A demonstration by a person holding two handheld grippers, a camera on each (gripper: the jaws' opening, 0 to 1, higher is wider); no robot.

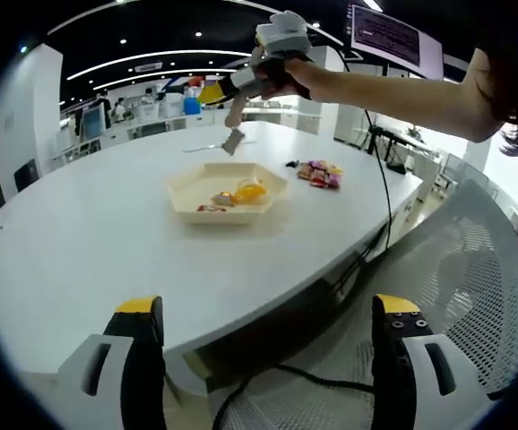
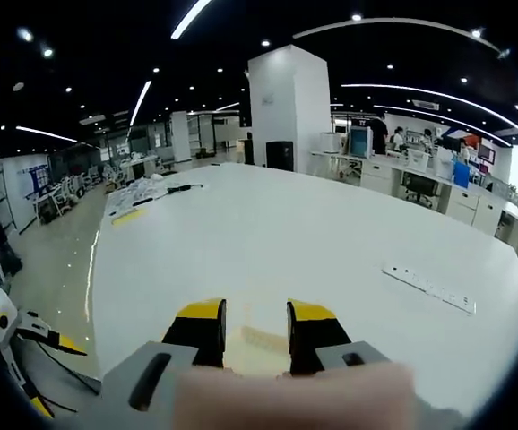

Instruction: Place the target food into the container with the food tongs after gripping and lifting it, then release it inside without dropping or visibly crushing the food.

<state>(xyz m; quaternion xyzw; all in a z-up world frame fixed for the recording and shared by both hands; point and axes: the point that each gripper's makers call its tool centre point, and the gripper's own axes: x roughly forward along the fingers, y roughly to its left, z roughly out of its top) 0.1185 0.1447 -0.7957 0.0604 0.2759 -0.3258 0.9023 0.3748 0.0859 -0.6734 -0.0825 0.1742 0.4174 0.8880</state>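
A cream hexagonal container (image 1: 185,186) lies mid-table with an orange food piece (image 1: 250,191) and smaller bits inside. Several wrapped foods (image 1: 320,173) lie in a pile to its right. Above and behind the container, a person's hand holds my right gripper (image 1: 228,90), from which the food tongs (image 1: 234,134) hang with tips above the table. In the right gripper view, the right gripper (image 2: 254,327) is shut on the cream tongs (image 2: 254,347), pointing across bare table. My left gripper (image 1: 268,305) is open and empty, near the table's front edge.
The white table (image 1: 89,242) is large and rounded. A mesh chair (image 1: 456,269) stands at its right front, with cables (image 1: 286,372) below. A pale strip (image 2: 429,288) lies on the table. Office desks and a white pillar (image 2: 288,107) stand behind.
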